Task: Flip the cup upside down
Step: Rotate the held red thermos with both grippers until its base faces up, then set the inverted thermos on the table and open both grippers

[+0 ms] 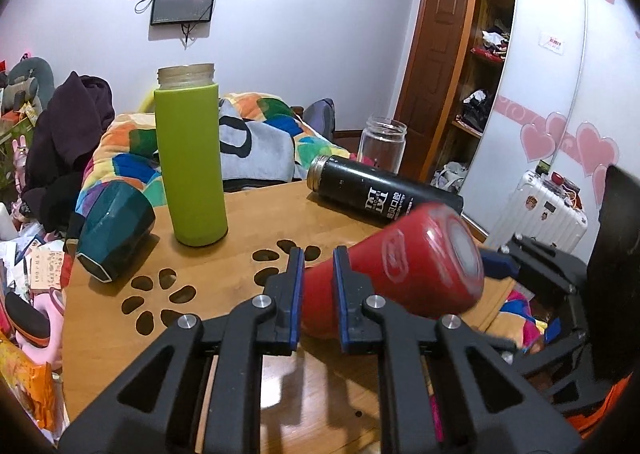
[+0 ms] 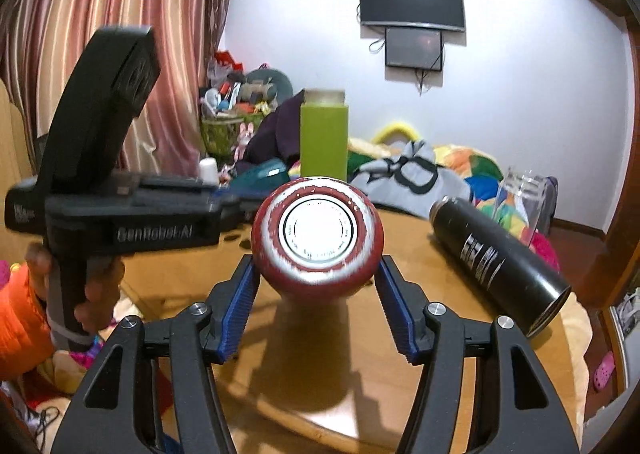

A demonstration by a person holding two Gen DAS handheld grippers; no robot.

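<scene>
A red cup [image 1: 404,270] is held off the wooden table [image 1: 224,238], tilted on its side with its silver base facing right. My left gripper [image 1: 318,266] is shut on the cup's narrow end. In the right wrist view the cup's round base [image 2: 318,232] faces the camera, between the blue pads [image 2: 240,294] of my right gripper [image 2: 318,274]. The jaws stand wide on either side of the cup; whether the pads touch it I cannot tell. The left gripper's black body [image 2: 120,214] shows at the left, held by a hand.
A green bottle [image 1: 190,158] stands upright on the table. A black flask [image 1: 380,194] lies on its side. A dark teal cup [image 1: 114,230] lies tipped at the left edge. A clear glass jar [image 1: 382,148] stands at the back. A cluttered bed lies behind the table.
</scene>
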